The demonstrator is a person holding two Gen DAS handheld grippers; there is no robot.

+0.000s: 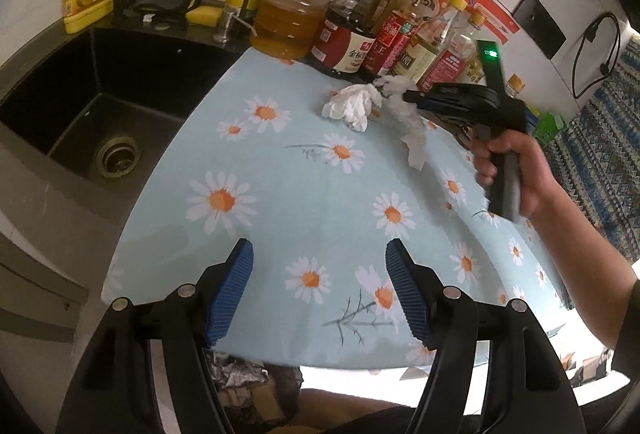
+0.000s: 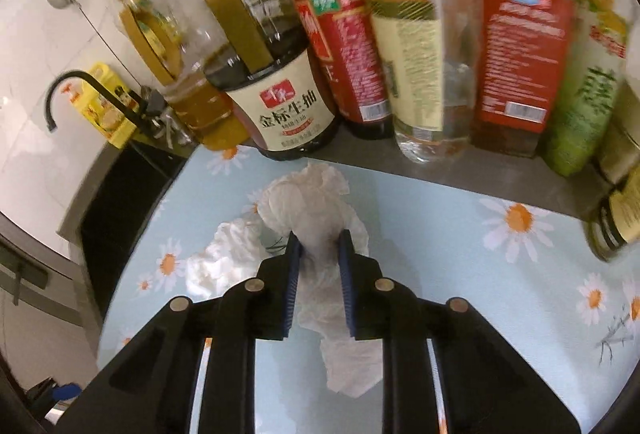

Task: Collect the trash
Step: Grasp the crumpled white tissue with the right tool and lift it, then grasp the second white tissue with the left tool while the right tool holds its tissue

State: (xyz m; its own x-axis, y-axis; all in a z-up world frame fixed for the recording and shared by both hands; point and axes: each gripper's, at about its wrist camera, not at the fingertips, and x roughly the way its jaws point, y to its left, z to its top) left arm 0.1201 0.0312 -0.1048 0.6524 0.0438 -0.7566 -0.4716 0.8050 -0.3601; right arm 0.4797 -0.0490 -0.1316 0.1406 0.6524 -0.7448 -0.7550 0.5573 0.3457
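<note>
Your right tongs [image 2: 320,242] are closed on a crumpled white tissue [image 2: 316,234]. The two blue pads [image 2: 294,274] press it from either side, so the paper bunches out ahead of the tips and a loose tail hangs down between the arms toward you. In the left wrist view you can see the same tissue [image 1: 404,105] raised off the daisy-print tablecloth [image 1: 300,201], pinched at the nose of the right tongs [image 1: 412,98], with your right hand [image 1: 516,169] wrapped round the handle.

A second crumpled tissue [image 1: 352,105] lies on the cloth just beside the held one, on its sink side. From the right wrist it shows as a white wad [image 2: 228,254] down to the left of the pads, resting on the cloth and outside the grip.

Your left tongs [image 1: 320,288] stand open with nothing between the blue pads [image 1: 232,290], only bare cloth. They sit near the front edge of the table, well apart from both tissues.

A row of sauce and oil bottles [image 2: 280,81] stands close behind the tissues along the back of the counter. The black sink [image 1: 96,105] is off to the left.
</note>
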